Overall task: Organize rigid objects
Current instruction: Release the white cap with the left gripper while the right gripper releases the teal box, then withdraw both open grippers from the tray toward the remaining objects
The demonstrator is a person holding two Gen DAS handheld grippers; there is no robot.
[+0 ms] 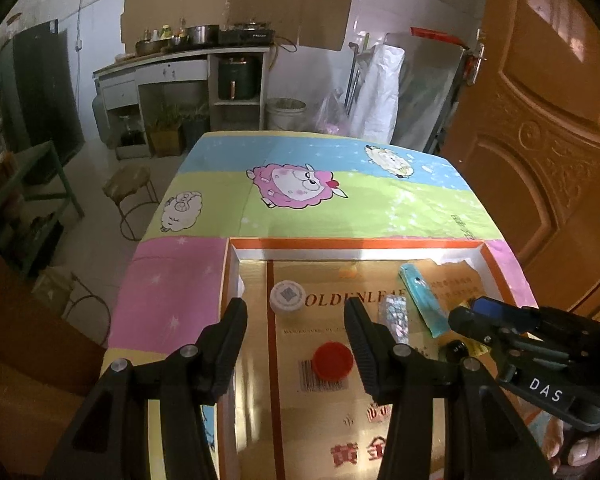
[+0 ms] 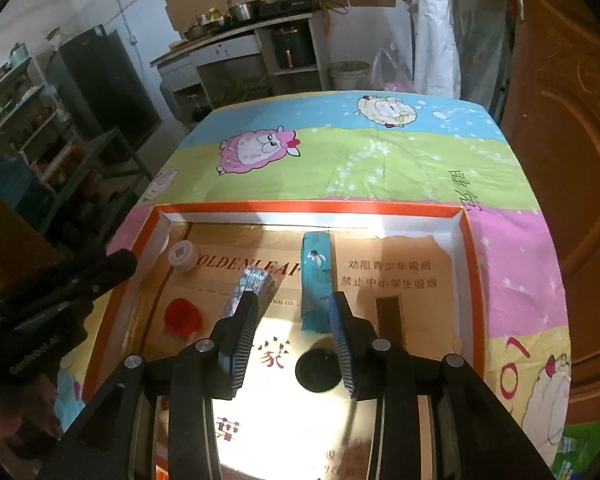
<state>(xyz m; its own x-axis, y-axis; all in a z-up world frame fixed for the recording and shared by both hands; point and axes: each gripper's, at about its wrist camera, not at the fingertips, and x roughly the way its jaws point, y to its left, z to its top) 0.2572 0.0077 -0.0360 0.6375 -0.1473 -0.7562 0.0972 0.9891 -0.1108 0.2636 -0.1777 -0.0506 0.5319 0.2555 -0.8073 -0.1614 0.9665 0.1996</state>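
i count five pieces already in the tray (image 2: 470,264) (nothing left on the cloth (image 1: 308,208)), so with left gripper (image 1: 296,332) wide and right gripper (image 2: 294,328) narrower, both empty, i judge it nearly done.

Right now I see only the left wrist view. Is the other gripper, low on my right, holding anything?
Observer: No. The right gripper is open, with nothing between its fingers.
Operator: And what lies to the right of the teal rectangular packet?
Observer: A dark brown rectangular patch on the floor of the shallow orange-rimmed cardboard box. Your view does not show it.
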